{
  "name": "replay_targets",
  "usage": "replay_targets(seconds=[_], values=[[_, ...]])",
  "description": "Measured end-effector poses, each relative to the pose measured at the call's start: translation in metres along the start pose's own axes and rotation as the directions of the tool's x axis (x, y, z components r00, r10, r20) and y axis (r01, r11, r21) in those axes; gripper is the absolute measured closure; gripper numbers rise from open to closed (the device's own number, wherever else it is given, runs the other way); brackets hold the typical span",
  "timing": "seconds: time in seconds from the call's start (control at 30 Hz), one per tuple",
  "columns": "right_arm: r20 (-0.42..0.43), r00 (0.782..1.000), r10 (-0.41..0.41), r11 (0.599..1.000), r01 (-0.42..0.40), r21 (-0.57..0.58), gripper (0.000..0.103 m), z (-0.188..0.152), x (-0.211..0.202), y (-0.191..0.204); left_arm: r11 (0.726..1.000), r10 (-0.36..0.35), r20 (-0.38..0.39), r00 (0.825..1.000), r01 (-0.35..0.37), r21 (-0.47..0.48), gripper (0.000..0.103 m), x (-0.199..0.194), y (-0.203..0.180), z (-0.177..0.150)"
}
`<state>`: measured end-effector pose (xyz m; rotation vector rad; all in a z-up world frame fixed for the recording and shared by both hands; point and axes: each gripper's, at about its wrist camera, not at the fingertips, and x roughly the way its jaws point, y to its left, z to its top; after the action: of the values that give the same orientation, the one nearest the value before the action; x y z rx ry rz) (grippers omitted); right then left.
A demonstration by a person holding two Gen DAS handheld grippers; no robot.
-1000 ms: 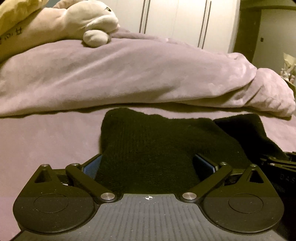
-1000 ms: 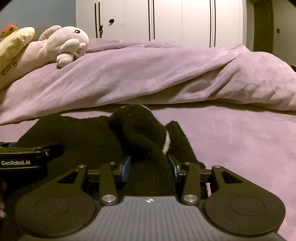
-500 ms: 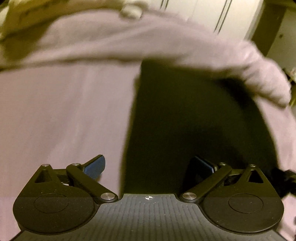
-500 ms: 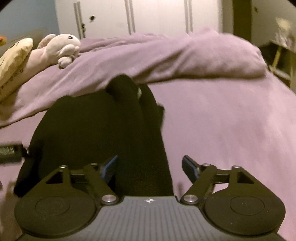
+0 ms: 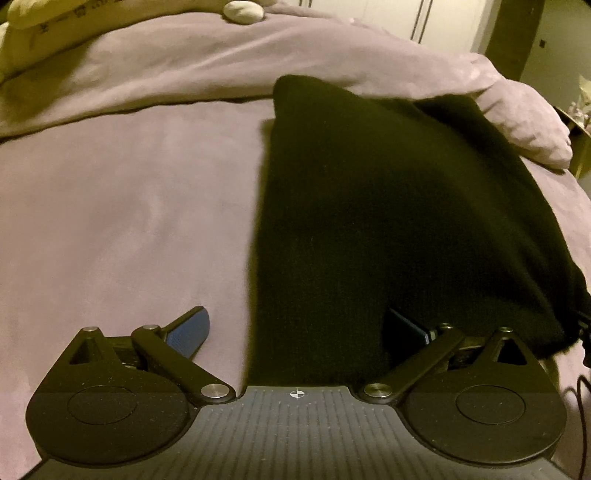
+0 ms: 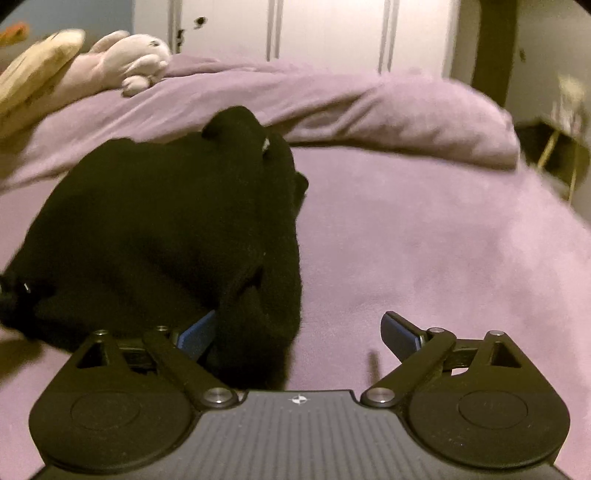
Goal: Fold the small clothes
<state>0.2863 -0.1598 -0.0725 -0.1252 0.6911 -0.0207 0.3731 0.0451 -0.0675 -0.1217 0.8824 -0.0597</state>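
Both grippers have pulled back and let go of the black knit garment [image 5: 388, 221], which now lies flat on the purple bed [image 5: 129, 221] (one lumpy end by the blanket). The left gripper [image 5: 295, 328] is spread wide. The right gripper [image 6: 299, 328] is opening, with cloth beside its left finger

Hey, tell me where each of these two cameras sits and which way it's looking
Left wrist: on the left gripper, looking down over a black knit garment on the purple bedsheet; only its open fingers show.
Right wrist: on the right gripper, jaws opening, garment edge between them unpinched; the plush toy lies beyond.
Shared: the garment, sheet, rumpled duvet and white wardrobe.
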Motion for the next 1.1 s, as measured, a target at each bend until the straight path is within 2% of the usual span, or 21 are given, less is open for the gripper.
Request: replay_targets(seconds=[0.07, 0.17, 0.27, 0.37, 0.5, 0.57, 0.67, 0.8, 0.97, 1.1], values=[[0.012, 1.000, -0.027, 1.000, 0.027, -0.016, 0.009, -0.003, -0.015, 0.001, 1.000, -0.002, 0.014, 1.000, 0.002, -0.001, 0.000, -0.011, 0.002, -0.007], [-0.018, 0.999, -0.043, 0.997, 0.042, -0.059, 0.009, -0.018, -0.039, 0.008, 1.000, 0.012, 0.050, 0.999, -0.012, 0.004, 0.000, -0.032, 0.001, -0.026], [-0.013, 0.999, 0.033, 0.999, -0.033, -0.028, 0.006, -0.038, -0.081, 0.012, 0.999, 0.044, 0.034, 0.998, -0.045, 0.017, 0.000, -0.060, -0.005, -0.060], [-0.028, 0.992, 0.126, 0.992, -0.125, 0.035, 0.004, -0.058, -0.132, 0.015, 0.998, 0.056, 0.034, 0.998, -0.057, 0.035, 0.000, -0.106, -0.013, -0.097], [-0.106, 0.980, 0.168, 0.983, -0.158, 0.097, 0.004, -0.080, -0.178, 0.021, 0.997, 0.077, 0.019, 0.997, -0.077, 0.006, 0.000, -0.157, -0.017, -0.125], [-0.155, 0.975, 0.161, 0.984, -0.146, 0.101, 0.004, -0.087, -0.182, 0.026, 0.995, 0.101, 0.022, 0.995, -0.101, -0.003, 0.000, -0.169, -0.020, -0.129], [-0.168, 0.978, 0.124, 0.990, -0.110, 0.091, 0.004, -0.096, -0.191, 0.035, 0.992, 0.127, 0.066, 0.990, -0.127, -0.004, 0.000, -0.184, -0.028, -0.128], [-0.124, 0.987, 0.100, 0.991, -0.089, 0.096, 0.004, -0.096, -0.203, 0.037, 0.995, 0.102, 0.115, 0.988, -0.102, -0.005, 0.000, -0.204, -0.038, -0.125], [-0.097, 0.990, 0.101, 0.987, -0.088, 0.131, 0.004, -0.079, -0.202, 0.034, 0.994, 0.095, 0.123, 0.988, -0.101, 0.044, 0.000, -0.207, -0.052, -0.120], [-0.071, 0.991, 0.109, 0.986, -0.099, 0.130, 0.004, -0.065, -0.199, 0.039, 0.994, 0.093, 0.127, 0.988, -0.099, 0.044, 0.000, -0.205, -0.058, -0.113]])
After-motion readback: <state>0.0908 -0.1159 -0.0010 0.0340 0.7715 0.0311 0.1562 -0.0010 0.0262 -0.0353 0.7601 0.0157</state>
